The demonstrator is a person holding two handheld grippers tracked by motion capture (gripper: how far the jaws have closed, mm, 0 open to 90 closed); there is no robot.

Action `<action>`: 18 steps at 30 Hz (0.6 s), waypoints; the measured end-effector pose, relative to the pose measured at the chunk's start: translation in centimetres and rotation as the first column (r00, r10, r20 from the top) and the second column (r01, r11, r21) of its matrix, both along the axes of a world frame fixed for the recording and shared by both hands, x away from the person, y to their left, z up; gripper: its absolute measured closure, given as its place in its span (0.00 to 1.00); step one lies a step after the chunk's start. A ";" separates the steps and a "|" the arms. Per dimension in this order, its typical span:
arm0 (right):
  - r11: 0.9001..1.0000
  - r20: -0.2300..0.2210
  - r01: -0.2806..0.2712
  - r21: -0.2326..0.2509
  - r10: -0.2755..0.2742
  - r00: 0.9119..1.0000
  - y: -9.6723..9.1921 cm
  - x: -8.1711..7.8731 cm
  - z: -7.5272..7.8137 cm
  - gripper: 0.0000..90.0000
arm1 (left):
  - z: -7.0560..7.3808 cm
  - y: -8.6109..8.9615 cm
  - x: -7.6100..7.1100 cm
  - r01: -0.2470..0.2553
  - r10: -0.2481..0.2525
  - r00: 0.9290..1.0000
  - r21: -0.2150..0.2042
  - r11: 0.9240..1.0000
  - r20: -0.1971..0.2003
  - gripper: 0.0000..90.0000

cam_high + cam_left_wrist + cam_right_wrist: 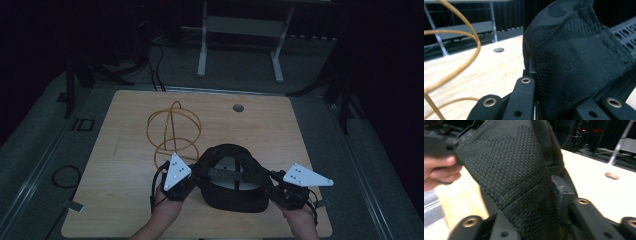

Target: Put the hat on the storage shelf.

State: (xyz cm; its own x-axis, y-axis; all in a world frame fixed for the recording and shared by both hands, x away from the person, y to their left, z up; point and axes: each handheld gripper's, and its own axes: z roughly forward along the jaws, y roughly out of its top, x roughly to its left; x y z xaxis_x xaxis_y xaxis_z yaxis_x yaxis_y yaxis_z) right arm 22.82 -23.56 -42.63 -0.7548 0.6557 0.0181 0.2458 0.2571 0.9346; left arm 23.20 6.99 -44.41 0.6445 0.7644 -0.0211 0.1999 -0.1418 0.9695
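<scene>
While black cap sits lower centre of frame, crown down on tabletop: left tongs clamped on left rim, right tongs clamped on right rim. Wire-hoop frame behind, untouched. Step judged: two-sided hold secured. Next likely: even lift, grips kept level.

Your left gripper rises from the bottom of its view, its two black jaws closed on the edge of a black mesh-fabric cap that takes up the right half. At left, loops of thin tan wire curve over a pale wooden table. A small round hole sits in the tabletop. Beyond, dim and hard to read, stands what may be a grey metal frame.
</scene>
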 end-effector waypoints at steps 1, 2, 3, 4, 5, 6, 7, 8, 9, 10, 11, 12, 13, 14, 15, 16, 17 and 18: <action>1.000 -0.001 -0.005 -0.011 0.005 1.000 -0.1 -0.2 0.0 0.67 | 0.2 0.0 0.0 -0.002 0.002 1.000 -0.001 1.000 0.008 0.98; 1.000 -0.005 -0.021 -0.015 0.021 1.000 -0.3 -0.4 -0.1 0.63 | 0.4 0.0 -0.1 -0.003 0.003 1.000 0.001 1.000 0.017 0.98; 0.999 -0.006 -0.035 -0.018 0.035 0.999 -0.5 -0.6 -0.1 0.61 | 0.6 0.0 -0.1 -0.010 0.010 1.000 -0.002 1.000 0.025 0.98; 0.999 -0.009 -0.049 -0.019 0.049 0.999 -0.7 -0.9 -0.2 0.59 | 0.7 0.0 -0.1 -0.010 0.010 0.999 -0.004 1.000 0.032 0.98; 0.999 -0.009 -0.049 -0.019 0.049 0.999 -0.7 -0.9 -0.2 0.59 | 0.7 0.0 -0.1 -0.010 0.010 0.999 -0.004 1.000 0.032 0.98; 0.997 -0.021 -0.067 -0.032 0.067 0.998 -0.9 -1.0 -0.3 0.56 | 0.8 -0.1 -0.3 -0.009 0.009 0.999 -0.003 1.000 0.051 0.98; 0.995 -0.032 -0.090 -0.048 0.089 0.996 -1.0 -1.2 -0.6 0.55 | 0.9 -0.2 -0.5 -0.009 0.009 0.998 0.001 1.000 0.060 0.98; 0.993 -0.042 -0.110 -0.047 0.108 0.993 -1.1 -1.3 -0.8 0.53 | 1.0 -0.2 -0.6 -0.002 0.002 0.998 0.001 1.000 0.057 0.98; 0.991 -0.053 -0.129 -0.047 0.127 0.991 -1.2 -1.4 -1.0 0.51 | 1.0 -0.3 -0.6 -0.005 0.005 0.998 -0.007 1.000 0.062 0.98; 0.988 -0.063 -0.144 -0.057 0.141 0.988 -1.3 -1.6 -1.2 0.49 | 1.1 -0.3 -0.7 -0.005 0.005 0.998 -0.004 1.000 0.066 0.98; 0.986 -0.069 -0.155 -0.059 0.151 0.986 -1.4 -1.7 -1.3 0.48 | 1.1 -0.3 -0.7 -0.004 0.004 0.998 -0.007 1.000 0.069 0.98; 0.982 -0.074 -0.177 -0.066 0.172 0.982 -1.5 -1.9 -1.4 0.46 | 1.1 -0.3 -0.7 0.001 0.001 0.998 -0.019 1.000 0.065 0.98; 0.980 -0.080 -0.184 -0.069 0.179 0.981 -1.6 -2.0 -1.5 0.44 | 1.2 -0.4 -0.7 0.010 -0.009 0.998 -0.017 1.000 0.063 0.98; 0.976 -0.081 -0.203 -0.073 0.197 0.977 -1.7 -2.2 -1.5 0.41 | 1.3 -0.4 -0.8 0.007 -0.006 0.998 -0.018 1.000 0.067 0.98; 0.974 -0.083 -0.215 -0.075 0.209 0.974 -1.9 -2.3 -1.5 0.41 | 1.4 -0.4 -0.8 0.009 -0.008 0.998 -0.027 1.000 0.066 0.98; 0.970 -0.085 -0.230 -0.080 0.223 0.971 -2.2 -2.6 -1.6 0.41 | 1.4 -0.3 -0.9 0.006 -0.004 0.998 -0.031 0.999 0.069 0.98; 0.969 -0.087 -0.235 -0.081 0.228 0.970 -2.4 -2.7 -1.6 0.41 | 1.5 -0.3 -0.9 0.011 -0.009 0.998 -0.037 0.999 0.069 0.98; 0.966 -0.092 -0.245 -0.080 0.238 0.967 -2.8 -2.8 -1.6 0.41 | 1.6 -0.2 -1.0 0.008 -0.005 0.997 -0.041 0.999 0.080 0.98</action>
State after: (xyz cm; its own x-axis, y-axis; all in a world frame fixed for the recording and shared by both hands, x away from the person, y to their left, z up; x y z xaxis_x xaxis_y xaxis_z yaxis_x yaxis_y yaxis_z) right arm 20.00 -26.36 -44.25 -0.8893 0.4559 0.0351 0.2400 0.4000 0.8845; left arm 22.24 6.78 -42.85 0.6505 0.7595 -0.0011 0.1212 -0.1025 0.9873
